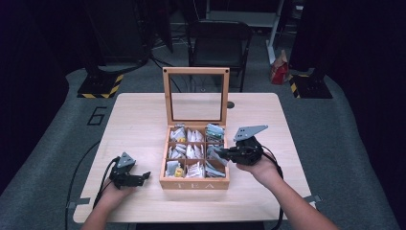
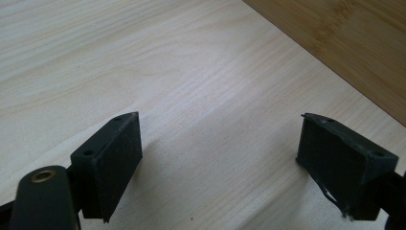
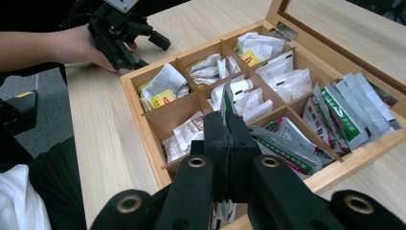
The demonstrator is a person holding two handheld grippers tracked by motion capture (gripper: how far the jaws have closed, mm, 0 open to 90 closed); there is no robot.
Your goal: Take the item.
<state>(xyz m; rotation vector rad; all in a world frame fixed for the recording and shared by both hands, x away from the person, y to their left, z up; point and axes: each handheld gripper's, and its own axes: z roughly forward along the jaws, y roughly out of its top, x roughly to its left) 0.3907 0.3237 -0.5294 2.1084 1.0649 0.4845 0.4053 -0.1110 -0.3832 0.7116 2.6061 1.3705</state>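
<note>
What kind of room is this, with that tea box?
Probably a recording studio or lab: dark curtains surround one table, weighted stands sit on the floor, and cables trail off.

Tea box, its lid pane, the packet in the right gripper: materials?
Tea box: light wood, smooth satin finish, grain visible, maybe bamboo. Lid pane: clear glass or acrylic; table shows through. Packet, pinched in the right gripper: thin printed paper or foil, edge-on, cannot tell which.

The table [image 1: 139, 120] is pale, matt wood. The tea box [image 1: 194, 183] is smooth, warmer wood, its lid [image 1: 195, 96] glazed. The sachets [image 3: 344, 112] are glossy paper.
</note>
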